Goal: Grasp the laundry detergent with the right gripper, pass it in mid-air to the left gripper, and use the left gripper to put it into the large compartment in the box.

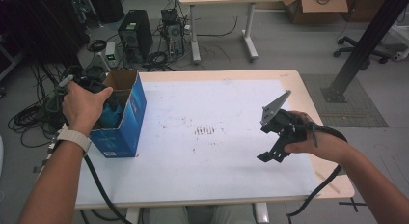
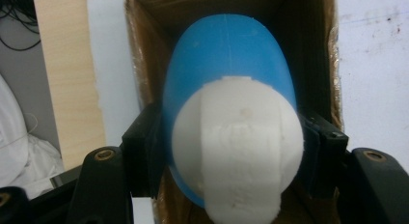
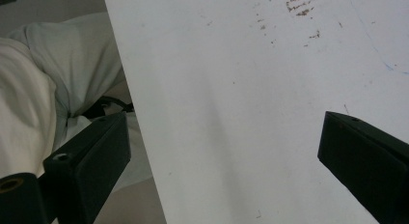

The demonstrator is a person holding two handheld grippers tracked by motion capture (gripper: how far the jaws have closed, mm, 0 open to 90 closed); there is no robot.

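Note:
My left gripper (image 2: 234,154) is shut on a rounded blue object with a white end (image 2: 226,55), one black pad (image 2: 144,149) on each side of it. It hangs over the open top of a blue cardboard box (image 1: 130,120), whose brown inner walls (image 2: 144,55) surround it. In the high view the hand covers most of that gripper (image 1: 94,85), and the blue object (image 1: 114,117) shows inside the box mouth. My right gripper (image 1: 269,142) hovers over the table's right part, jaws wide apart and empty (image 3: 224,151).
The white table top (image 1: 217,161) carries smudges at its middle (image 1: 205,131). The box stands at the table's left edge. Computers and cables (image 1: 137,38) lie on the floor beyond. The person's light trousers (image 3: 43,103) show past the near edge.

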